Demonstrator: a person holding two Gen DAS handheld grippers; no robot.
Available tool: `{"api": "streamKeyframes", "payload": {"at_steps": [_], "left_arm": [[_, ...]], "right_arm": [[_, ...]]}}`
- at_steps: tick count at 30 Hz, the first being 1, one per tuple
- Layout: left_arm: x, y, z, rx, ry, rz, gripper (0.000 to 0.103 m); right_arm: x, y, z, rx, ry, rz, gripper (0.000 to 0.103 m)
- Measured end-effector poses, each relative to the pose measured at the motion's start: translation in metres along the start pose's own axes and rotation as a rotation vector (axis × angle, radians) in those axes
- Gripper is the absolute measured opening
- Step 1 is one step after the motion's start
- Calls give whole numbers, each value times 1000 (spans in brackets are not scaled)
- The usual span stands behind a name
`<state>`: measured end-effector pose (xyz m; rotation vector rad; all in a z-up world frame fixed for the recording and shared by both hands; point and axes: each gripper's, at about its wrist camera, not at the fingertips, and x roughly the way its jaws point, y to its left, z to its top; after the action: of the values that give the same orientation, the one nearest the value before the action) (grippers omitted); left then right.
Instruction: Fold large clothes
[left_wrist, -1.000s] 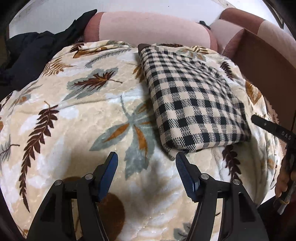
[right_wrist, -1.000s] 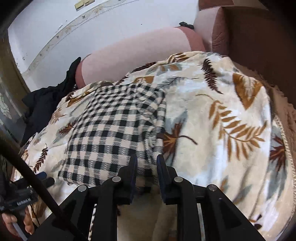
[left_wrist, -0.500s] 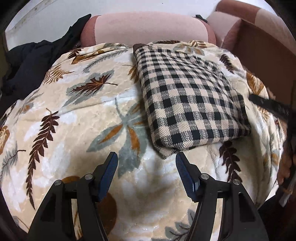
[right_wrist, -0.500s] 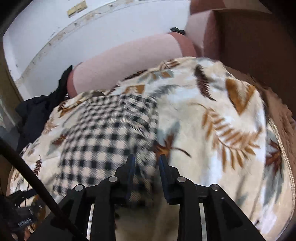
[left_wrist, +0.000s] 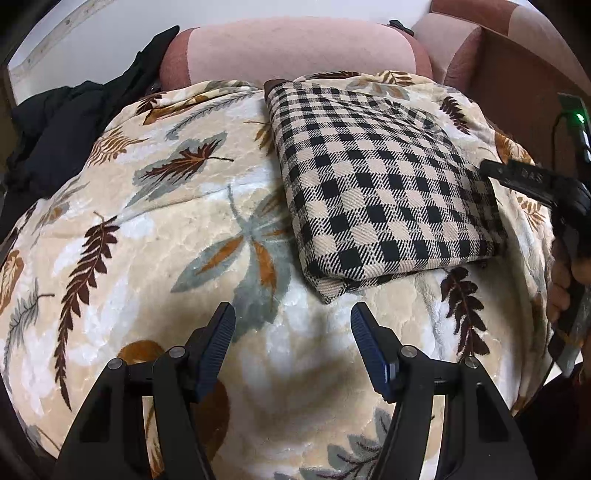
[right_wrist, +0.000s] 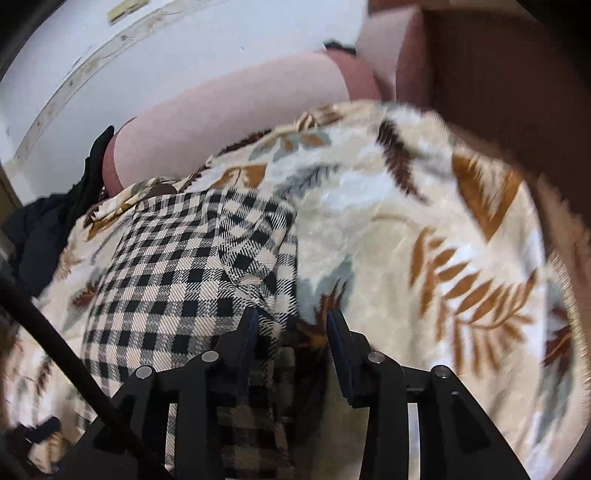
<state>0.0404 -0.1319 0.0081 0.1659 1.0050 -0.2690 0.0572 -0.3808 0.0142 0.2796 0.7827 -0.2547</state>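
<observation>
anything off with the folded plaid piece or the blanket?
Mostly tidy. The checked garment lies folded flat on the leaf-print blanket, but its near corner gapes slightly, layers showing. A black garment sits bunched at the blanket's far left edge.

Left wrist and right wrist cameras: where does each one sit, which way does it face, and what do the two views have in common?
Left wrist: rides on the left gripper, looking along its open fingers over the leaf-print blanket toward the folded checked garment; the person's right hand shows at the edge.
Right wrist: rides on the right gripper, at the checked garment's edge, facing the pink sofa back; its fingers stand apart.
Shared: garment, blanket, sofa back, dark clothing.
</observation>
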Motion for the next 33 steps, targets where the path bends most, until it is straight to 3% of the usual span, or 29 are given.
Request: {"api": "streamKeyframes", "payload": {"at_steps": [4,7,10,18,23,25,33], "left_arm": [[-9,7,-11,-43,-34,-15,64],[-27,11,-21,-56,-112,16,64],[-50,14,-28,-54,-208,83,69],[-125,31,-43,-147,-542,231,88],[-169,24,-53,-90,-713,189,91],[-176,15,-55,-48,-715,162,92],[-156,-13,-63,29,-559,56,92]], "right_arm": [[-22,12,-16,-44,-27,9,42],[-50,29,-32,-101,-65,18,50],[-76,44,-43,-143,-110,35,59],[-116,49,-85,-129,-124,58,64],[-131,37,-115,-57,-108,49,64],[-133,34,-124,-42,-99,39,65],[-138,32,-137,-41,-105,-24,67]]}}
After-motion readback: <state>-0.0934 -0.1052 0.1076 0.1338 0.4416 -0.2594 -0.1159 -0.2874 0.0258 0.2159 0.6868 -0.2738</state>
